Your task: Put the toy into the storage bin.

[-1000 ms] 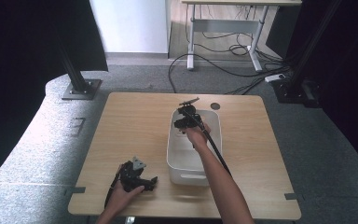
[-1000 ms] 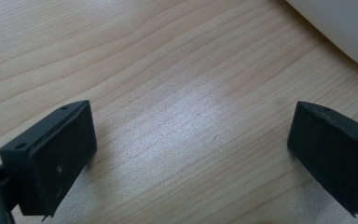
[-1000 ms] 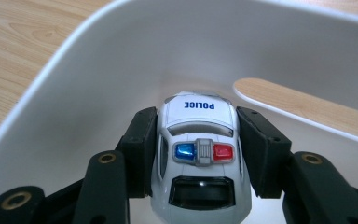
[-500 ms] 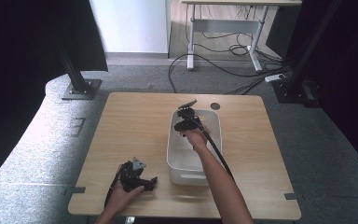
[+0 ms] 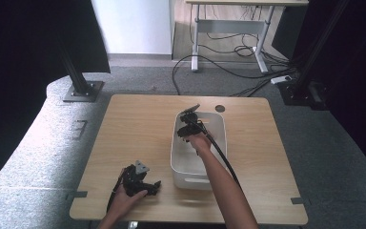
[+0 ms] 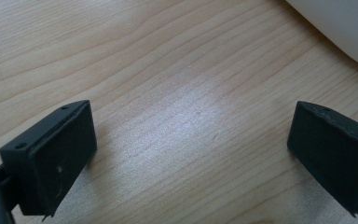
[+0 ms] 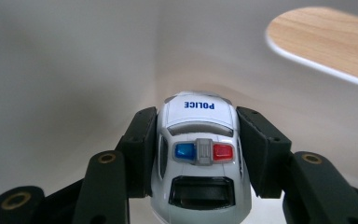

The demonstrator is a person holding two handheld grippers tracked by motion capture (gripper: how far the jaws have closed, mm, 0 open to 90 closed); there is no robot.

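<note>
**Toy police car held inside white bin**

The right gripper is reaching into the white bin standing right of the tabletop's centre, its fingers pressing on both sides of a white toy police car. In the right gripper view, the car is showing its roof, a blue and red light bar and the word POLICE; its lower end is cut off by the frame edge, and whether its wheels are touching the bin floor cannot be told. In the high view the car is too small to make out behind the gripper and hand.

Near the tabletop's front-left corner, the left gripper is lying low in the person's left hand, its fingers spread wide over bare wood, holding nothing. A corner of the bin is cutting into the top right of the left gripper view.
</note>
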